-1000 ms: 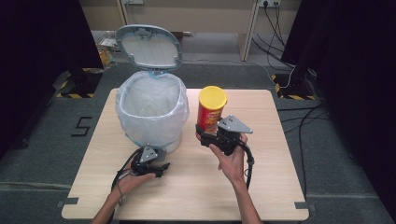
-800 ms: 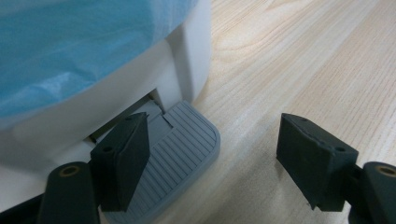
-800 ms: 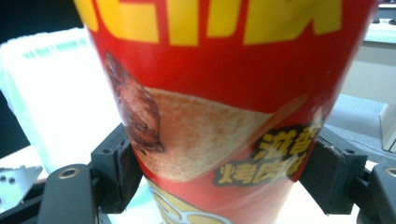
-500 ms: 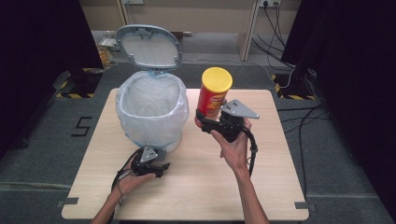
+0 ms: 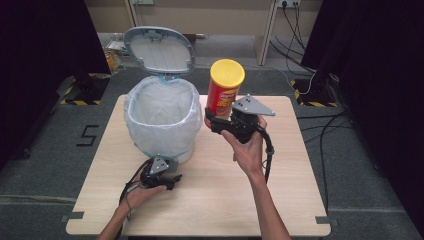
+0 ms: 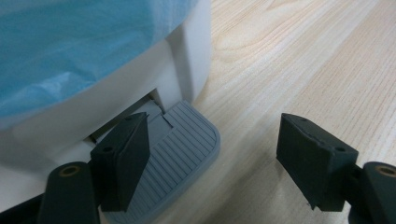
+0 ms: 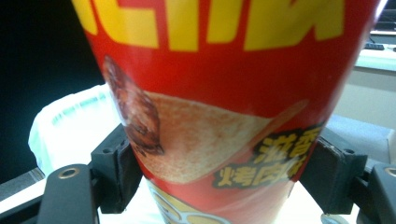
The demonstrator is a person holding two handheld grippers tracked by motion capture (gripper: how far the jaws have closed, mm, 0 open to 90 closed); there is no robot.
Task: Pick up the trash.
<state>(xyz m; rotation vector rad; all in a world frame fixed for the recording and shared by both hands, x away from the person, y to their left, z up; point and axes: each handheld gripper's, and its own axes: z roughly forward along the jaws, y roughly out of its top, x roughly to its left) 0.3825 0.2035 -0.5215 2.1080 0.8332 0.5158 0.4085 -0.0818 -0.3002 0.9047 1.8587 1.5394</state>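
Observation:
A red chips can with a yellow lid hangs upright above the table, just right of the bin's rim, and my right gripper is shut on its lower part. In the right gripper view both pads press the can from either side. The white pedal bin has a pale blue liner, and its grey lid stands open. At the bin's foot my left gripper is open. In its own view the left gripper has one jaw resting on the ribbed grey pedal, the other over bare wood.
The wooden table has free room to the right and front of the bin. A cable trails from each gripper. Dark curtains, floor cables and hazard-striped feet surround the table.
My right gripper has lifted the chips can off the table and carried it up, slightly toward the bin. The left gripper has stayed on the pedal, with the lid open throughout.

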